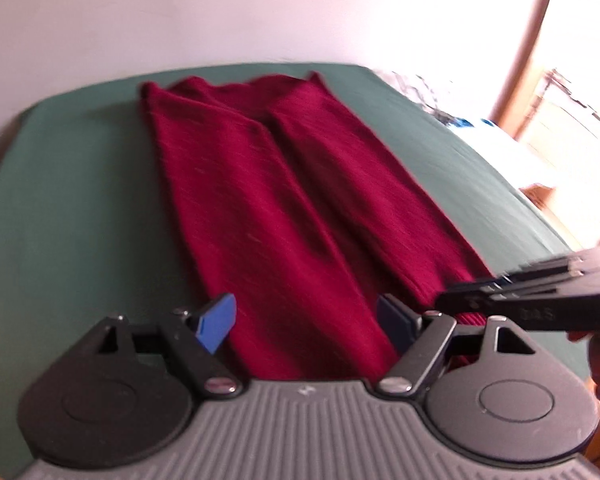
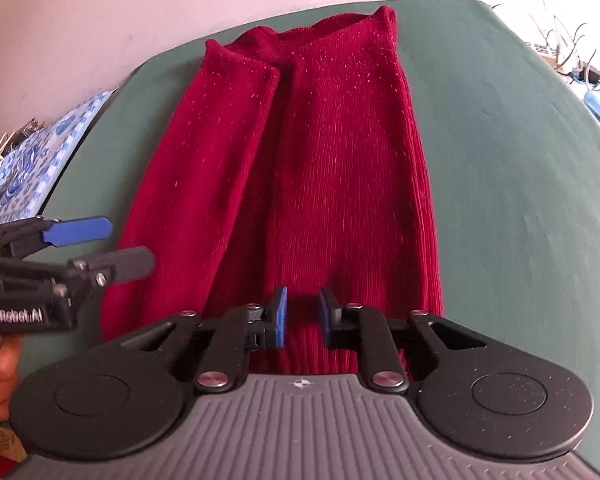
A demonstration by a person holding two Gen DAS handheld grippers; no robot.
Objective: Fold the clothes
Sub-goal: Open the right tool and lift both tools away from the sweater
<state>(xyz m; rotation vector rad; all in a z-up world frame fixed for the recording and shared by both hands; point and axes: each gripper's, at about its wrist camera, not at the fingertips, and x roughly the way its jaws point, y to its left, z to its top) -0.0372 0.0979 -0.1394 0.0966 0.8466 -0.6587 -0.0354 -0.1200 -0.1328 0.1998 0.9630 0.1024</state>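
My left gripper point(image 1: 306, 326) hangs wide apart with nothing between its pads. My right gripper point(image 2: 303, 316) sits at a narrow gap, empty, over the near hem of the red knit garment point(image 2: 300, 168), which lies folded lengthwise across the green table point(image 2: 520, 184).

A flat surface covered in dark green cloth point(image 2: 500, 200) fills the centre of both wrist views, set against a pale wall at the top. A ribbed, deep red knitted garment point(image 2: 320, 184), its sides folded inward, lies lengthwise along the middle. A blue-and-white patterned sheet point(image 2: 32, 156) sits at its left edge.
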